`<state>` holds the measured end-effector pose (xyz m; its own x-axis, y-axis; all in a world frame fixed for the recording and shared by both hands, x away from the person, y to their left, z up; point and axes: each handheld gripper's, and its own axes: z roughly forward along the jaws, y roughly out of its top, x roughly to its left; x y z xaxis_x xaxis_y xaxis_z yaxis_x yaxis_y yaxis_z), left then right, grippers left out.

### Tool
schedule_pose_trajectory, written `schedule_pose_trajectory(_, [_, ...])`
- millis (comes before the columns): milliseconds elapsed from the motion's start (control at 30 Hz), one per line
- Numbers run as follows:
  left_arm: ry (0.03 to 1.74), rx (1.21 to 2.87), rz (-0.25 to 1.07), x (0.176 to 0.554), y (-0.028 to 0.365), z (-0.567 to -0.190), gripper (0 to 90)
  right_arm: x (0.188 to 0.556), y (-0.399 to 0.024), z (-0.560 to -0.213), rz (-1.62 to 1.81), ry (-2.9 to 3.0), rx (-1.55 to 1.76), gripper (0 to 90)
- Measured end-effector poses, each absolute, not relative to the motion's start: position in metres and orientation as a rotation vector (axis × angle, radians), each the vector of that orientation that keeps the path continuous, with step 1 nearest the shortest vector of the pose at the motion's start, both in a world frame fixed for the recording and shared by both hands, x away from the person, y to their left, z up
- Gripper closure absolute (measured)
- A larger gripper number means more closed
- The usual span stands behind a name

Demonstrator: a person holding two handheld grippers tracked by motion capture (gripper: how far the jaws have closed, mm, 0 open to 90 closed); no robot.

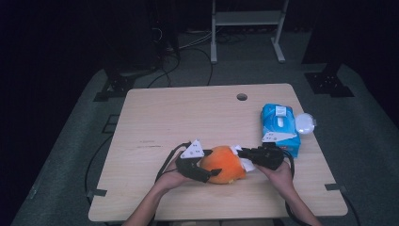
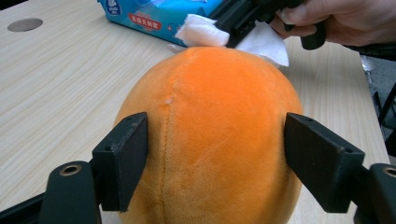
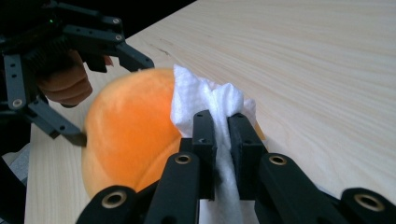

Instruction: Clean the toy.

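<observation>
Left gripper (image 2: 215, 154): jaws wide apart, pads flanking orange plush ball (image 2: 210, 140), left pad touching plush, right pad contact unclear. Right gripper (image 3: 222, 135): jaws nearly together, clamped on white tissue (image 3: 205, 100), tissue pressed against ball's far side. Ball near table's (image 1: 164, 113) front edge, centre. Blue tissue pack (image 1: 280, 127) near right edge. Ball's underside hidden; pack label unreadable.

plush toy (image 2: 210, 140): orange, plain, one seam line
tissue (image 3: 210, 100): white, no pattern
tissue pack (image 1: 280, 128): blue, white label patches
table (image 1: 188, 117): pale wood grain
left gripper (image 1: 202, 170): black, grey plate on top
right gripper (image 3: 221, 128): black
</observation>
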<state>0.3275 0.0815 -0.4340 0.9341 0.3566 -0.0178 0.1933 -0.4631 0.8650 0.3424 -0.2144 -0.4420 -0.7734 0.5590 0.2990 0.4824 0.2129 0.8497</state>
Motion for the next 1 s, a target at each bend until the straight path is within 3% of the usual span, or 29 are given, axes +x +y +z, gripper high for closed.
schedule_pose_trajectory(267, [0.358,2.095,0.250,0.321,0.070,-0.433,24.0,0.326,-0.192,-0.422,1.635,2.396,0.861,81.3])
schedule_pose_trajectory(567, [0.370,2.073,0.217,0.323,0.073,-0.435,24.0,0.331,-0.208,-0.432,1.601,2.400,0.952,81.5])
schedule_pose_trajectory(867, [0.298,2.049,0.197,0.322,0.077,-0.429,20.7,0.321,-0.192,-0.423,1.594,2.421,0.813,81.5])
schedule_pose_trajectory(1000, [0.369,2.036,0.186,0.330,0.085,-0.430,17.9,0.325,-0.201,-0.424,1.584,2.407,0.846,81.4])
